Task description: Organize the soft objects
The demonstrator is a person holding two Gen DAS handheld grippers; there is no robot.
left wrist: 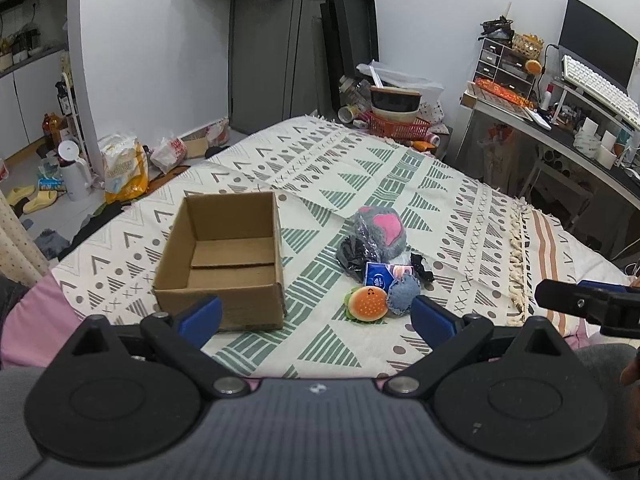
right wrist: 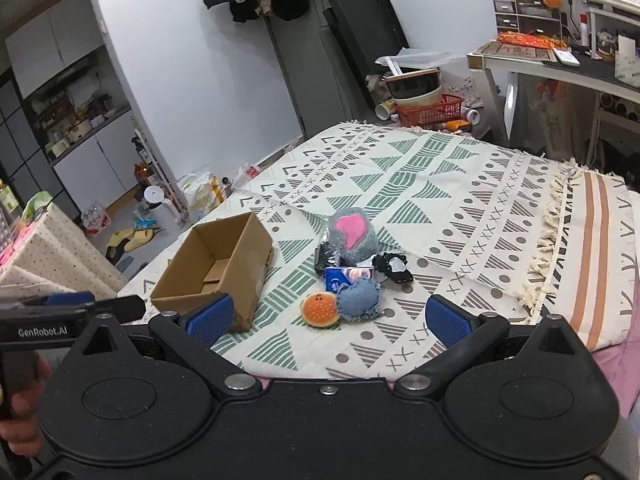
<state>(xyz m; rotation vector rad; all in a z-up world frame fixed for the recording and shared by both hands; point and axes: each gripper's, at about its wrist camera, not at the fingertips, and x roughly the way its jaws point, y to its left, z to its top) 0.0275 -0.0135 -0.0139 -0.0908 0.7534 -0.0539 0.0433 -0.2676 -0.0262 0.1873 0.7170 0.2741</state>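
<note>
An empty cardboard box (left wrist: 224, 256) (right wrist: 216, 268) stands open on the patterned bed cover. To its right lies a small heap: a grey plush with a pink patch (left wrist: 380, 232) (right wrist: 350, 236), a black plastic bag (left wrist: 354, 256), a blue tissue pack (left wrist: 380, 276) (right wrist: 340, 276), a denim pad (left wrist: 404, 298) (right wrist: 358, 300), a burger toy (left wrist: 366, 304) (right wrist: 320, 310) and a black-and-white cloth item (right wrist: 394, 266). My left gripper (left wrist: 316, 318) is open, held low in front of the box and heap. My right gripper (right wrist: 328, 320) is open too, near the burger toy, holding nothing.
The patterned cover (left wrist: 360, 176) drapes over a bed with a tasselled edge (right wrist: 552, 248) on the right. A red basket with bowls (left wrist: 396, 116) sits beyond the bed's far end. A desk (left wrist: 560, 128) with a keyboard stands at right. Bags and slippers litter the floor at left.
</note>
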